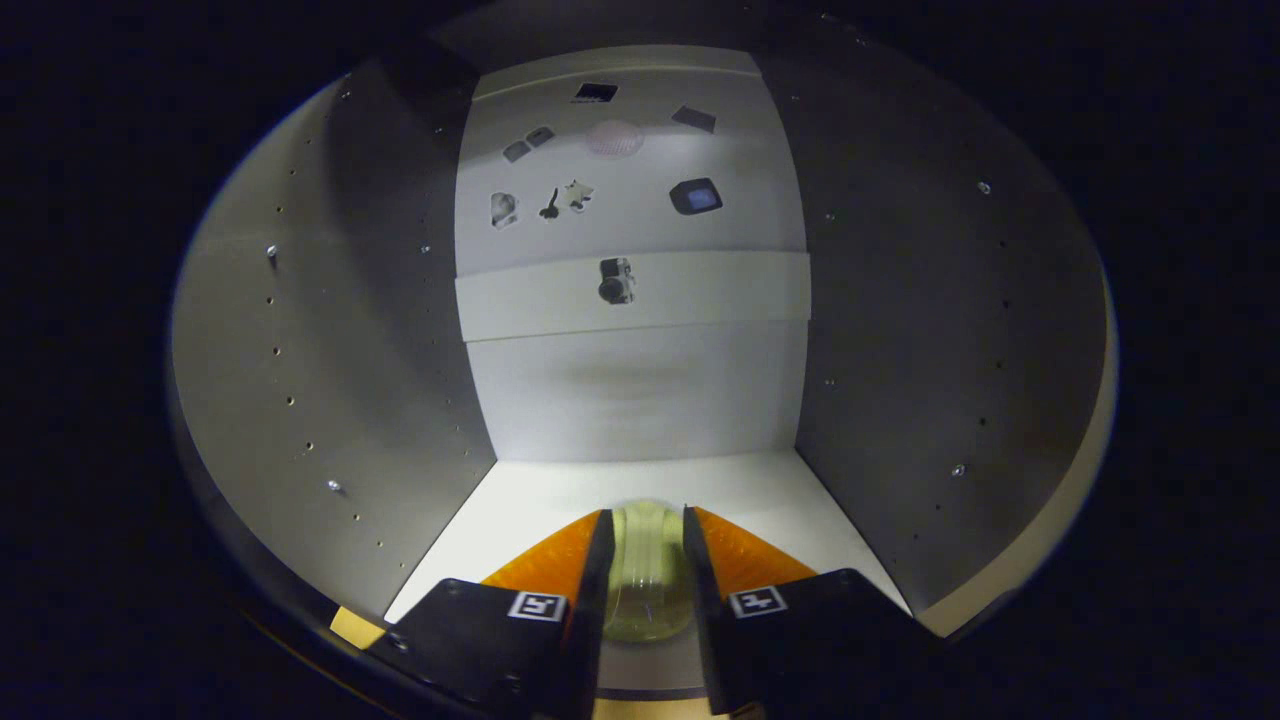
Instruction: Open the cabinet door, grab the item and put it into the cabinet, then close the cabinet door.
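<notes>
the cabinet's left wall (pixel 330 330), dotted with peg holes, stands beside a white back panel (pixel 630 390) with small stickers (pixel 617 280). the gripper (pixel 646 535) reaches inside over the cabinet floor (pixel 520 500), its jaws pressed narrow on a pale translucent bottle (pixel 648 580) held between them. the right wall (pixel 930 350) is shadowed.

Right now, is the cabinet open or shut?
Open: the fingers, holding a pale jar, reach inside over the cabinet floor.
</notes>
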### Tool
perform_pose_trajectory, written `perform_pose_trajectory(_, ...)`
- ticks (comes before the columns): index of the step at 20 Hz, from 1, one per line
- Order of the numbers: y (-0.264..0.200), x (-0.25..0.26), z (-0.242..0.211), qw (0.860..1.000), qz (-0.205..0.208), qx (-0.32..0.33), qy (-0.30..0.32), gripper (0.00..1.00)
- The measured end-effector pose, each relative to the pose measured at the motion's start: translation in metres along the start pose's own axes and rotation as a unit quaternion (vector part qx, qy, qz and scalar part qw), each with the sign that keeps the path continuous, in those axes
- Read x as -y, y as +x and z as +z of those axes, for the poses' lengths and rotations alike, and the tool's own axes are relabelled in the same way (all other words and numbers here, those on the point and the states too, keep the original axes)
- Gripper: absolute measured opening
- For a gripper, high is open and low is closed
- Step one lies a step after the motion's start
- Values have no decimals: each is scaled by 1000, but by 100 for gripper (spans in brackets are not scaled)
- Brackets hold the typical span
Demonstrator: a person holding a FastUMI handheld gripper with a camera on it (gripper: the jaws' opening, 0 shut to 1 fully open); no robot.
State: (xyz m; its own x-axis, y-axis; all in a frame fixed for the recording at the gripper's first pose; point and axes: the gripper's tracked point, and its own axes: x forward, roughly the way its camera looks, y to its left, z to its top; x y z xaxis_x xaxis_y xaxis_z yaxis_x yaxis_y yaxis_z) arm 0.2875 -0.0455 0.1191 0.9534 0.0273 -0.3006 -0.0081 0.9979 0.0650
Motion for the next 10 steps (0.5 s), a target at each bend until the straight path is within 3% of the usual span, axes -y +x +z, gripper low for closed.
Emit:
perform_pose_trajectory(2,-4,-4,6,1000,11,14,-2,57)
perform_pose_trajectory(5,-29,-18,21,998,34,46,-31,57)
perform_pose_trajectory(7,-56,-33,37,994,51,80,-63,62)
perform_pose_trajectory(10,-97,-37,58,983,33,126,-126,66)
